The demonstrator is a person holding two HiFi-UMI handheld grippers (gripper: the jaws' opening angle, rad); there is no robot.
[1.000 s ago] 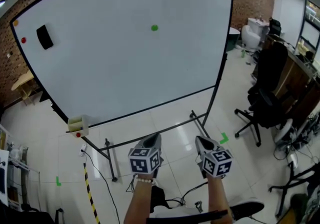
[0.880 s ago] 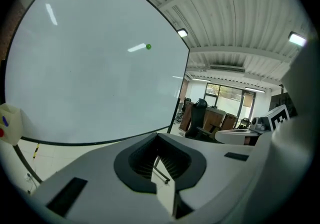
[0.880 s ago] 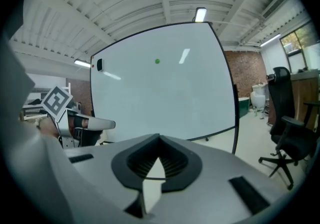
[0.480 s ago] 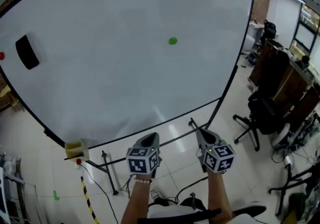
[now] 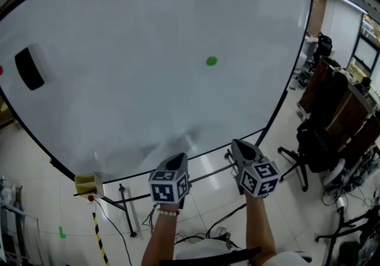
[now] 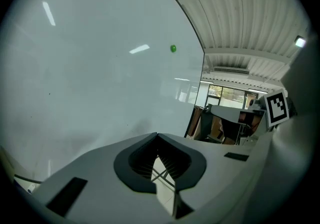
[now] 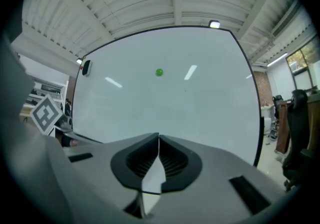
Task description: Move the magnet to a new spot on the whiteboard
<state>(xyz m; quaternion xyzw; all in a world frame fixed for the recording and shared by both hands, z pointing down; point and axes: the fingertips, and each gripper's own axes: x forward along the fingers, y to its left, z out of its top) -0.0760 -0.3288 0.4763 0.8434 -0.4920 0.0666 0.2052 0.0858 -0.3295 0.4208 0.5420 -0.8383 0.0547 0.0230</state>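
Note:
A small green magnet [image 5: 211, 61] sticks to the upper middle of the big whiteboard [image 5: 136, 98]. It also shows in the left gripper view as a green magnet [image 6: 173, 48] and in the right gripper view as a green magnet [image 7: 159, 72]. Both grippers hang low by the board's bottom edge, far below the magnet. My left gripper [image 5: 178, 158] [image 6: 157, 135] is shut and holds nothing. My right gripper [image 5: 240, 145] [image 7: 159, 136] points at the board; its jaws are opening, parted by a narrow slit, with nothing between them.
A black eraser [image 5: 28, 69] and a red magnet [image 5: 1, 70] sit at the board's left side. A yellow box [image 5: 88, 183] rests at the lower left corner. The stand's legs [image 5: 124, 223] and cables lie on the floor below. A black office chair [image 5: 314, 140] and desks stand to the right.
The head view has drawn closer to the board, which now fills more of the frame. Both grippers have risen a little toward the board's bottom edge.

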